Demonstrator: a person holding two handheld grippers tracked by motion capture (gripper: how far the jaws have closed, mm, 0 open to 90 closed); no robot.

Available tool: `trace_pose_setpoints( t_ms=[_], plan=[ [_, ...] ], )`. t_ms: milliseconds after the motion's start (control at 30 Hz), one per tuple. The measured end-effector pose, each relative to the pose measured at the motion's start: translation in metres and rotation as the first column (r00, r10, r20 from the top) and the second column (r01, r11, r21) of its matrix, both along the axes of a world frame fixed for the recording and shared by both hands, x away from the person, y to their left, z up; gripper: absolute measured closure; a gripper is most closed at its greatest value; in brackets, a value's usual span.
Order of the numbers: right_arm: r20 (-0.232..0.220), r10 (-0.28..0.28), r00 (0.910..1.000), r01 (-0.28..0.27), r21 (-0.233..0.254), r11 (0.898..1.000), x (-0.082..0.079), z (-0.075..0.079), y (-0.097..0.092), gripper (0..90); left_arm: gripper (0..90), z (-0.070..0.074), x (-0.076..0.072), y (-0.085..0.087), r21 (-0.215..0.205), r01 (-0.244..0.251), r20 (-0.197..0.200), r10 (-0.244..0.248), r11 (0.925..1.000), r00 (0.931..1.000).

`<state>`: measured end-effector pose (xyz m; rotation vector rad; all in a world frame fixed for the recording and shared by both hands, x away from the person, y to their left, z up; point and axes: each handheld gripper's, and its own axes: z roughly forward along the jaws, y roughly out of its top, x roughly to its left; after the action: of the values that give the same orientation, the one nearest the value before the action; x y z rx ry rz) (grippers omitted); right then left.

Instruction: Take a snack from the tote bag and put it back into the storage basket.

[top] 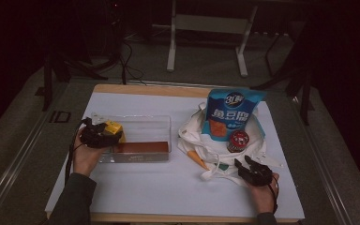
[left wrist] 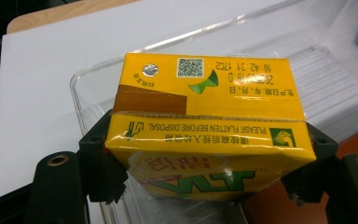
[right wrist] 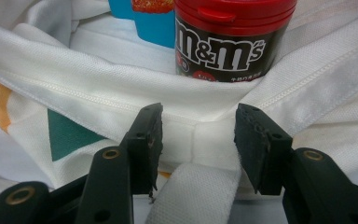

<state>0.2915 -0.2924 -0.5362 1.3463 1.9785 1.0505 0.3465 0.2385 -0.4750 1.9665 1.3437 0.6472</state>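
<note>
Left gripper (top: 108, 132) pinched a yellow carton (left wrist: 205, 126) by its two ends, the black jaws pressed against either side of it, and held it over the near-left corner of a clear bin (top: 161, 123) on the white table (top: 168, 187). From the left gripper view the carton lay on its side with its printed top facing up, a foil straw hole and a small square code on it, and the ribbed floor of the bin showed beyond. A brown flat box (top: 140, 147) lay along the bin's near wall, just beside the carton. Right gripper (top: 244, 164) sat at the near edge of a white tote bag (top: 194, 131), jaws spread apart, and in the right gripper view they stood either side of the bag's strap (right wrist: 196, 196) without pressing on it, with the hem of the bag running across just past the tips. Standing in the bag were a tall blue snack packet (top: 232, 112) and, in front of it, a dark candy tub (right wrist: 228, 42) with a red lid. An orange patch and a green triangle (right wrist: 65, 133) marked the cloth to the left of the jaws. Both of the person's hands rested low by the table.
</note>
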Motion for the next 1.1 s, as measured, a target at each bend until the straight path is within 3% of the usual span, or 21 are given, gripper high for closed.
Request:
trace_pose_setpoints(
  t_ms=[233, 467, 833, 1100],
  plan=[
    [0.0, 0.0, 1.0, 0.0, 0.0, 1.0, 0.0, 0.0, 0.0, 51.9, 27.7, 0.001, -0.003, -0.001, 0.004, -0.023, 0.002, 0.023, 0.9997, 0.9997],
    [0.0, 0.0, 1.0, 0.0, -0.001, 1.0, 0.0, 0.0, 0.0, 51.9, 26.4, 0.0, -0.011, 0.002, -0.025, -0.039, 0.015, 0.04, 0.9989, 0.9991],
    [0.0, 0.0, 1.0, 0.0, 0.0, 1.0, 0.0, 0.0, 0.0, 51.9, 25.2, 0.0, -0.02, -0.002, -0.003, -0.073, 0.049, 0.073, 0.9973, 0.9961],
    [0.0, 0.0, 1.0, 0.0, -0.001, 1.0, 0.0, 0.0, 0.0, 51.8, 25.8, 0.0, -0.02, -0.001, -0.016, -0.136, 0.047, 0.137, 0.9905, 0.9894]
  ],
)
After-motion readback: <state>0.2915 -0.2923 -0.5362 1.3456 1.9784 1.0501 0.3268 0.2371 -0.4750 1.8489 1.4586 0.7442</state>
